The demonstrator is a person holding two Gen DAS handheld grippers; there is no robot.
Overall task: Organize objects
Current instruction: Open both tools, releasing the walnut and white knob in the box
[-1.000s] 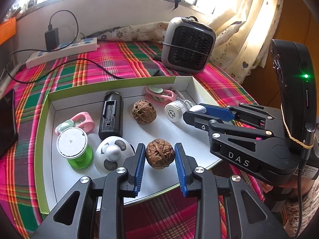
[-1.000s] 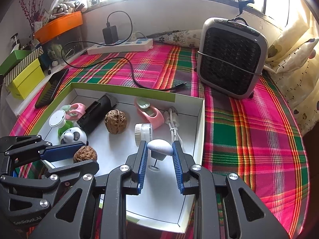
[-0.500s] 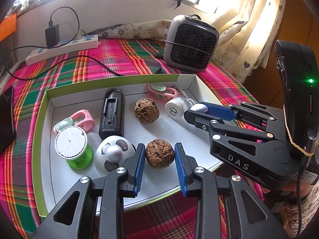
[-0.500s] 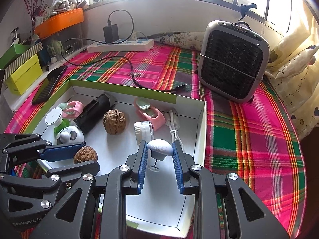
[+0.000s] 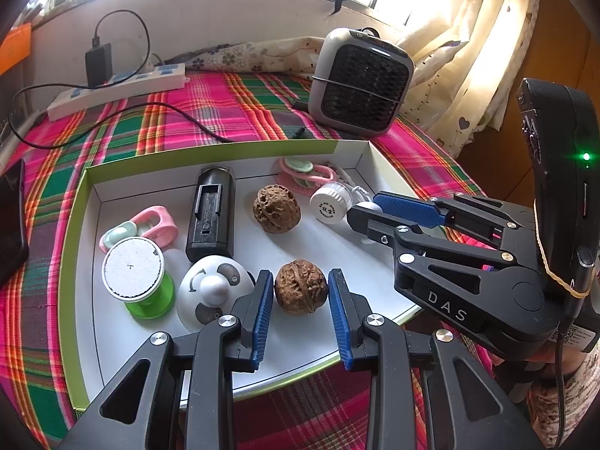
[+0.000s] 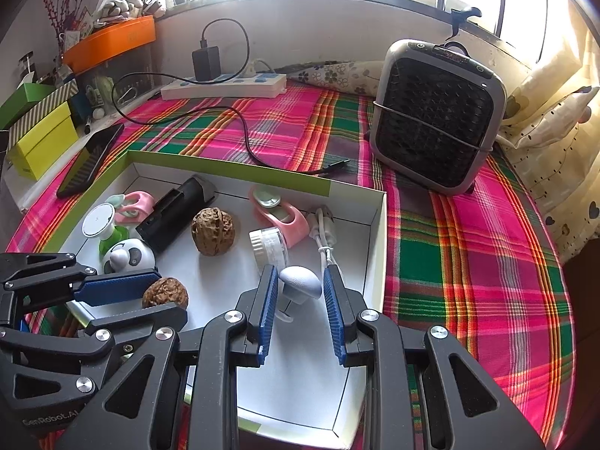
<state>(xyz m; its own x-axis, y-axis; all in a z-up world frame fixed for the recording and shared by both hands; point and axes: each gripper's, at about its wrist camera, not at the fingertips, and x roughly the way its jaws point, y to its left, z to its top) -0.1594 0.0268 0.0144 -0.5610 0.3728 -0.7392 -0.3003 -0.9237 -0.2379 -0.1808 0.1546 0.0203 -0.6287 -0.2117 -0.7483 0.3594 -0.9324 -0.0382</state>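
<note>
A white tray with a green rim (image 5: 71, 225) (image 6: 375, 247) lies on the plaid table. My left gripper (image 5: 300, 292) is shut on a brown walnut (image 5: 301, 286) (image 6: 165, 292) over the tray's front. My right gripper (image 6: 300, 285) is shut on a small white mushroom-shaped knob (image 6: 302, 279) (image 5: 369, 206) at the tray's right side. In the tray lie a second walnut (image 5: 276, 208) (image 6: 213, 230), a black case (image 5: 212, 212), a panda-faced dome (image 5: 213, 292), a green spool (image 5: 137, 277), two pink clips (image 5: 150, 223) (image 5: 305, 174) and a white cap (image 5: 330, 202).
A grey fan heater (image 5: 360, 82) (image 6: 435, 116) stands behind the tray at the right. A white power strip (image 5: 116, 88) with a black charger and cable lies at the back left. A dark phone (image 6: 92, 159) lies left of the tray. Yellow and green boxes (image 6: 41, 138) stand far left.
Both grippers have held their objects throughout. The views have shifted slightly; the tray contents have not moved.
</note>
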